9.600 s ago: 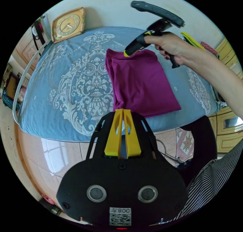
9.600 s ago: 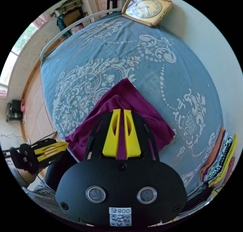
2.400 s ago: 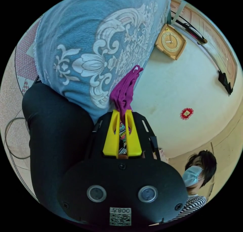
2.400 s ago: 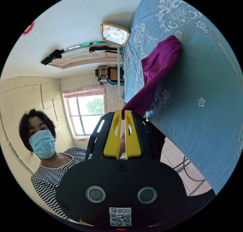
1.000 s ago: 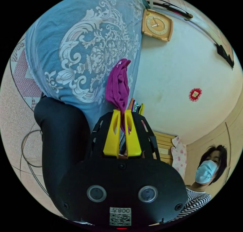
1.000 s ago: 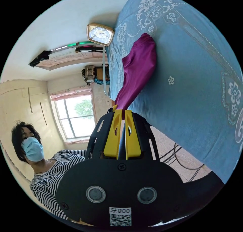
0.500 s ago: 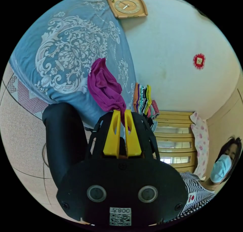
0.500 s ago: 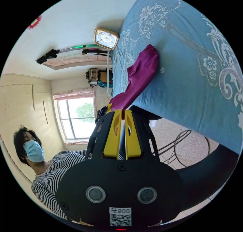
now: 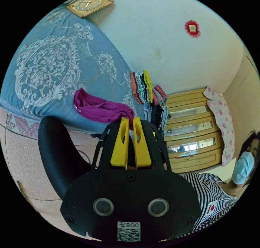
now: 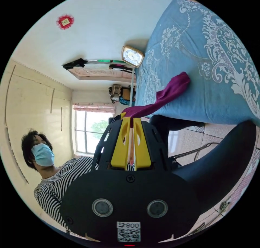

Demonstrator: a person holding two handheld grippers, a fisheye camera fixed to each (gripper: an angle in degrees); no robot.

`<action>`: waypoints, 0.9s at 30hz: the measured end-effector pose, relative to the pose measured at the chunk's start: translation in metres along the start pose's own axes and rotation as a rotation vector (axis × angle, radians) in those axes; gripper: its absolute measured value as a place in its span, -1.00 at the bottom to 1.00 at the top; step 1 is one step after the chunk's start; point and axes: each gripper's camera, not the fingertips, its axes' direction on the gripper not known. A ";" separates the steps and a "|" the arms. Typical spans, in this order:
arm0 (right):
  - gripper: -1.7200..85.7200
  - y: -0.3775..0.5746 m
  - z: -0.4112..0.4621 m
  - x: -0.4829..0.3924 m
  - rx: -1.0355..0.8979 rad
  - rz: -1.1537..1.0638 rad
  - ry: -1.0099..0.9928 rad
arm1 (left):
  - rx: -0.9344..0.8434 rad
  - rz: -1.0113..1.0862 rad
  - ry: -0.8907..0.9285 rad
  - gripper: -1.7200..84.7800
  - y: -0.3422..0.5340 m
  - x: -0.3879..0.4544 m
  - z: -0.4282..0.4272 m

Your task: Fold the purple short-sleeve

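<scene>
Purple short-sleeve [image 9: 103, 111] pinched by both hand-held grippers, draped over blue bed [image 9: 48, 69] edge.

your left gripper [image 9: 130, 121]: yellow jaws closed on bunched end of purple short-sleeve [image 9: 100, 109]. garment trails off to blue patterned bedspread [image 9: 48, 69], near its edge. stack of folded clothes [image 9: 143, 88] by wall, clock [image 9: 89, 3] at far end, wooden drawers [image 9: 189, 139] beyond stack.

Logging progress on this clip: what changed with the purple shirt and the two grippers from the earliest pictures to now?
The purple shirt, earlier flat and folded on the blue bedspread, now hangs bunched off its edge, pinched by the left gripper and the right gripper. Unchanged: the clock and the stack of folded clothes.
</scene>
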 end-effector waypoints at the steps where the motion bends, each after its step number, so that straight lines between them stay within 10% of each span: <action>1: -0.92 0.006 -0.014 0.007 0.019 -0.023 -0.014 | -0.006 0.030 0.007 -0.89 -0.007 0.021 -0.012; 17: -0.92 0.037 -0.217 0.160 0.269 -0.255 -0.067 | -0.216 0.277 0.086 -0.89 -0.166 0.298 -0.091; 27: -0.92 -0.133 -0.348 0.319 0.333 -0.209 0.038 | -0.252 0.349 0.031 -0.89 -0.379 0.451 -0.058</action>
